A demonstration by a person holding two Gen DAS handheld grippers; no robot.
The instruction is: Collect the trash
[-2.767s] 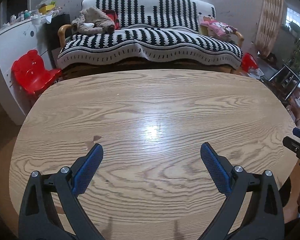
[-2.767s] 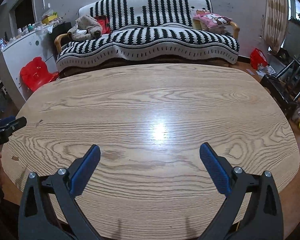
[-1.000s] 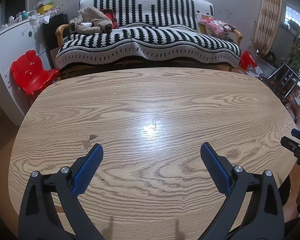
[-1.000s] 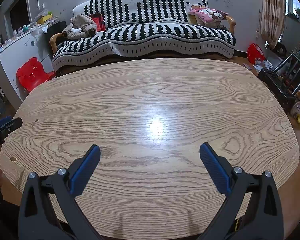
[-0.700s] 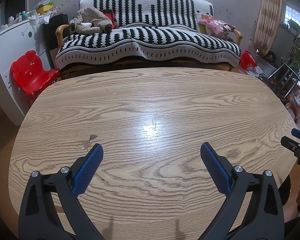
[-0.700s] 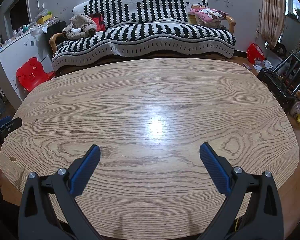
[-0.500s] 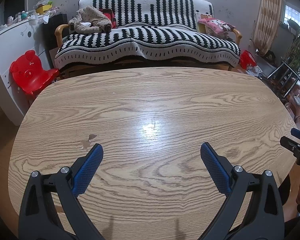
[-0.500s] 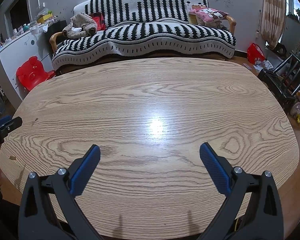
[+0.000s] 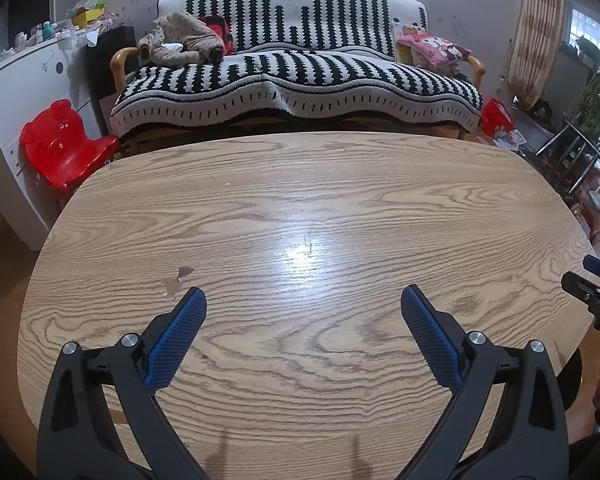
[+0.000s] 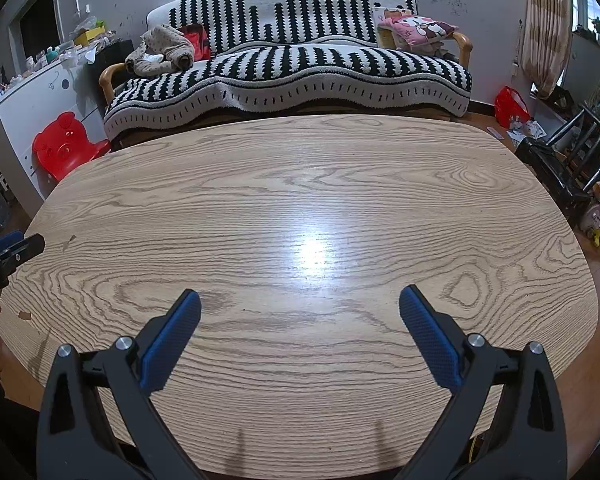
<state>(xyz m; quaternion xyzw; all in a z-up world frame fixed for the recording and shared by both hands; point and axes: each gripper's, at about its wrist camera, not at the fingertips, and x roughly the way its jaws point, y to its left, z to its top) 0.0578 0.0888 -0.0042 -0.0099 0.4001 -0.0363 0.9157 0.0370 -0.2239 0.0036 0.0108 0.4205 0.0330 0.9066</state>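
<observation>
Hovering over the near edge of the wooden table, your left gripper and right gripper both hold their jaws spread wide, gripping nothing. A small brown scrap lies on the table just beyond the left gripper's left fingertip. Beyond the table's far edge stands the striped sofa.

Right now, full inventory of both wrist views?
wooden table: 1, light oak grain, centre
brown scraps: 2, tabletop, ahead of the left gripper's left finger
sofa: 1, black-and-white striped cover, behind table
pink cushion: 1, sofa's right end
beige clothing: 1 heap, sofa's left end
red child's chair: 1, left of table
red bag: 1, floor, right of sofa
left gripper: open, nothing held
right gripper: open, nothing held
</observation>
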